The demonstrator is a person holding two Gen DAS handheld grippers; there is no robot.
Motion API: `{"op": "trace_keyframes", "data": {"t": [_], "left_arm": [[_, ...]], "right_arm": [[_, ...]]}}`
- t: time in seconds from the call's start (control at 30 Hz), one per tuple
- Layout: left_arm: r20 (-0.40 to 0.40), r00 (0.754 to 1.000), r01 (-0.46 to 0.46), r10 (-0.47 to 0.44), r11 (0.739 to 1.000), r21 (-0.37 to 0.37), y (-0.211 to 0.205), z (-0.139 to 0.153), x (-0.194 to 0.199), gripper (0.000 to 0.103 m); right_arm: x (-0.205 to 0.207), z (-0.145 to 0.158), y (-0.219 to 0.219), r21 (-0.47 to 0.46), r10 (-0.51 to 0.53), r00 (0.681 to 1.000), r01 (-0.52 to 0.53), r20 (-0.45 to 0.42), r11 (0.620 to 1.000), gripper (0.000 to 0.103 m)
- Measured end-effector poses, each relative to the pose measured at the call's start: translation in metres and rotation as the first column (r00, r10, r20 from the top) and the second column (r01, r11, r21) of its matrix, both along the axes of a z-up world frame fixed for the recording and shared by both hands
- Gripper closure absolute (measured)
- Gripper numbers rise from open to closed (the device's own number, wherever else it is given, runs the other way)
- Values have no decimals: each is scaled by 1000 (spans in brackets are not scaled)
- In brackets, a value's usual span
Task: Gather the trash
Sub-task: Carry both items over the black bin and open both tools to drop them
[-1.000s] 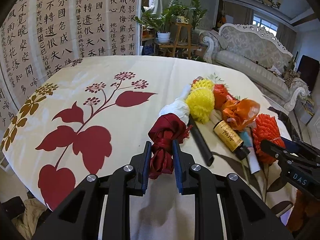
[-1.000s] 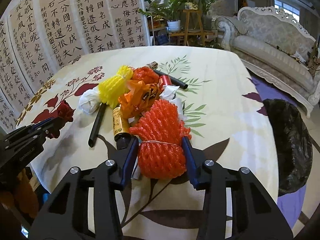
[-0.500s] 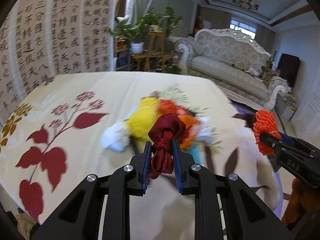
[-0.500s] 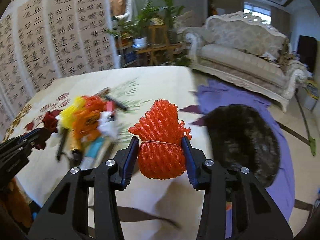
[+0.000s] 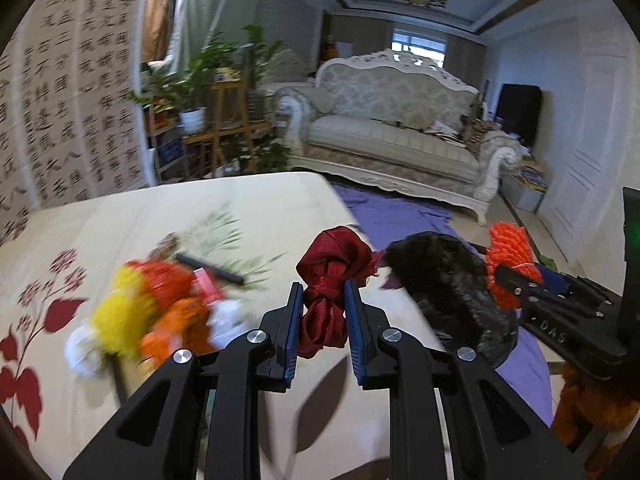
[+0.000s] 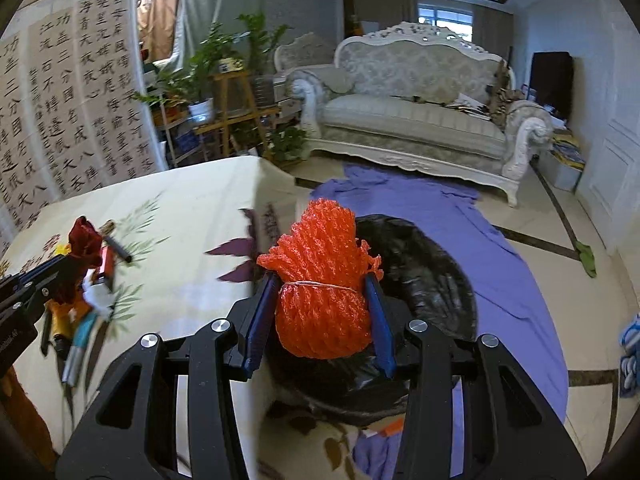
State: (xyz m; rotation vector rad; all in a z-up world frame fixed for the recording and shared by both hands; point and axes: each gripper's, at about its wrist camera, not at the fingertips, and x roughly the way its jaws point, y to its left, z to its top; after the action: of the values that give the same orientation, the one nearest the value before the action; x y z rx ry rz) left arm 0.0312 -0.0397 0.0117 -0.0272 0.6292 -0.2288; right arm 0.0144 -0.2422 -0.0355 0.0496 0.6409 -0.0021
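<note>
A: Left wrist view first. Left gripper (image 5: 321, 314) clamped on a dark red ribbon wad (image 5: 329, 278), jaws nearly closed, pads pressing both sides. Lifted clear of the table (image 5: 248, 200), near its edge.

B: Held high like that probably to carry it over to the bin bag (image 5: 448, 280), black, just beyond the table edge on the floor side. Anything else there?

A: Right gripper (image 5: 516, 276) at the right rim, over the bag, with an orange net (image 5: 510, 252) in it. More trash (image 5: 156, 308) lying on the table, blurred: yellow, orange, white bits, a black stick.

B: Now the right wrist view.

A: Right gripper (image 6: 320, 312) pinching the orange net (image 6: 320, 280) at its tied waist, jaws partway open, pads pressing the mesh on both sides. Bin bag (image 6: 432, 280) directly behind and below, mouth open, on a purple cloth (image 6: 512, 248).

B: Placed for a drop, seemingly; release not yet made. Left gripper (image 6: 52, 272) visible?

A: At the left edge, above the table (image 6: 192, 216), ribbon wad (image 6: 84, 240) showing at its tip; grip itself not clear from this side.
</note>
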Motion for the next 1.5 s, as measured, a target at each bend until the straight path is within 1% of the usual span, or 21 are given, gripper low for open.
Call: {"op": "trace_keyframes", "data": {"t": [0.13,0.27,0.4,0.7,0.77,0.8,0.83,0.9,0.97,1.03,1.1,1.13,1.2,1.3,1.5], "left_arm": [[7,999,47,-47,999,16,-25,-2,12,81],[-5,996,89,-89,995,40,-52,-7,28,81],[-17,994,112,-111,992,54,-70,-13,41,81],[-48,989,145,-141,985,91,-94,-26,68,81],[-52,989,146,-142,985,92,-97,-28,71,80],[-56,988,147,-143,985,90,-98,-29,73,77],[-61,988,144,-139,985,90,-97,-29,75,73],[-57,990,135,-130,987,86,-98,-29,76,49],[-44,992,120,-116,989,84,-98,-28,76,42],[-46,993,112,-108,990,84,-97,-28,75,41],[-49,994,105,-101,991,82,-95,-28,75,37],[-50,994,100,-96,992,80,-94,-28,75,36],[-49,995,93,-89,993,76,-91,-25,75,33],[-42,996,78,-76,994,71,-85,-21,71,29],[-42,998,50,-47,997,62,-68,-12,64,28]], "right_arm": [[7,-4,-17,10,-26,1000,26,2,1000,60],[19,-10,-30,16,-44,999,44,-4,999,60],[28,-15,-41,24,-58,998,59,-15,998,60],[50,-25,-59,45,-82,996,83,-29,996,60],[53,-26,-62,49,-85,996,86,-32,995,58],[55,-27,-64,53,-84,996,86,-34,995,57],[56,-29,-66,59,-88,995,91,-37,994,50],[53,-31,-71,67,-96,995,98,-36,993,47],[53,-31,-73,68,-103,994,105,-35,992,47],[52,-31,-75,69,-111,993,113,-35,991,46],[51,-29,-76,70,-114,993,116,-32,991,45],[50,-29,-75,69,-117,993,119,-30,991,44],[48,-26,-75,67,-123,992,124,-24,990,39],[44,-23,-74,67,-126,992,126,-15,990,38],[32,-12,-69,55,-135,991,134,7,989,32]]}}
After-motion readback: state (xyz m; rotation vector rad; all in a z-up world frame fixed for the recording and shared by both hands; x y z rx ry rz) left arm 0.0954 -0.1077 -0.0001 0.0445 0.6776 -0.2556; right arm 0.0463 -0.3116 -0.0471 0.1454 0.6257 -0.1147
